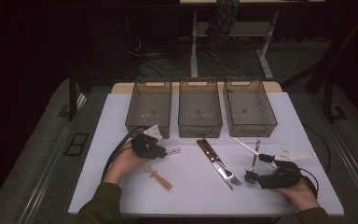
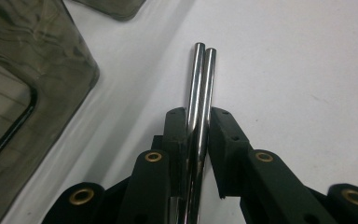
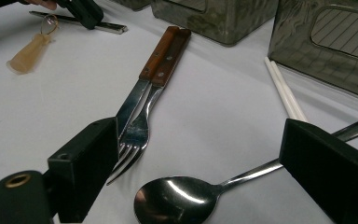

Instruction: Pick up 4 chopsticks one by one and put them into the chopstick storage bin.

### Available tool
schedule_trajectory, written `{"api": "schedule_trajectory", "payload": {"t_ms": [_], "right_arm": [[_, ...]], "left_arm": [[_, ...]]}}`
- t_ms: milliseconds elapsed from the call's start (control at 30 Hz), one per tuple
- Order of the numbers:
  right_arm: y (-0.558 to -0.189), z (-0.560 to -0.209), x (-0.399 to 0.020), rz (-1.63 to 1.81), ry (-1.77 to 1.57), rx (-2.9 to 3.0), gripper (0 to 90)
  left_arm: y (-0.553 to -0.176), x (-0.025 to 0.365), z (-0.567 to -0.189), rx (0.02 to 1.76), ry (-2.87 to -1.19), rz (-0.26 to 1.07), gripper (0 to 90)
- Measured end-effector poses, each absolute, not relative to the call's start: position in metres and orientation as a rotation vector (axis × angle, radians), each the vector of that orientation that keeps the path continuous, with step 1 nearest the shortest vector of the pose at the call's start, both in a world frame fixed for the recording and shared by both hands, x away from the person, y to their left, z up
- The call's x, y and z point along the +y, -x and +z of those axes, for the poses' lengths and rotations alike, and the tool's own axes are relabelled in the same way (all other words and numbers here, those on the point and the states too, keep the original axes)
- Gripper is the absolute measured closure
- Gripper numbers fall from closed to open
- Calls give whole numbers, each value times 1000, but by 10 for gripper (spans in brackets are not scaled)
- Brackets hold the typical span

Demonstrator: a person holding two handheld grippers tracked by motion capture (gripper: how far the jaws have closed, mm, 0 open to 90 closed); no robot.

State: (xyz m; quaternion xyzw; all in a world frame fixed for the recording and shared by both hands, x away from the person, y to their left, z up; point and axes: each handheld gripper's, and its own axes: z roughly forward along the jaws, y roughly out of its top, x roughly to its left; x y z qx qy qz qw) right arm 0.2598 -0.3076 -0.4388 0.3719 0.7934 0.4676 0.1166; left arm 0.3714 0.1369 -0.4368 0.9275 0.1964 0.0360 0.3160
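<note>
Now metal chopsticks [image 2: 200, 93] between hand-held gripper [image 2: 199, 122] jaws

The high view looks forward and down from above the person's side of the white table [image 1: 121, 191], far enough to take in all three bins [image 1: 200, 108] at its far side. The left gripper view sits low and very near the tabletop, facing along a pair of metal chopsticks [image 2: 199, 93], with a bin [image 2: 28, 84] at its left. The right gripper view also sits low, facing across the table over a spoon [image 3: 182, 198], knife and fork [image 3: 151, 88]; it shares these with the high view.
</note>
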Motion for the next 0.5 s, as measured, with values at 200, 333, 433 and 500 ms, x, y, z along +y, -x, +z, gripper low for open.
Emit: {"api": "schedule_trajectory", "payload": {"t_ms": [200, 333, 433, 500], "right_arm": [[-260, -439, -308, 1372, -1089, 2321, 117], [-260, -439, -308, 1372, -1089, 2320, 117], [-260, -438, -308, 1372, -1087, 2320, 117], [-260, -438, -309, 1372, -1088, 2320, 117]], "left_arm": [[-372, 138, -436, 546, -2445, 108, 773], [-373, 140, -436, 596, -2442, 152, 774], [-375, 144, -436, 639, -2435, 164, 774], [-376, 146, -436, 671, -2426, 168, 774]]}}
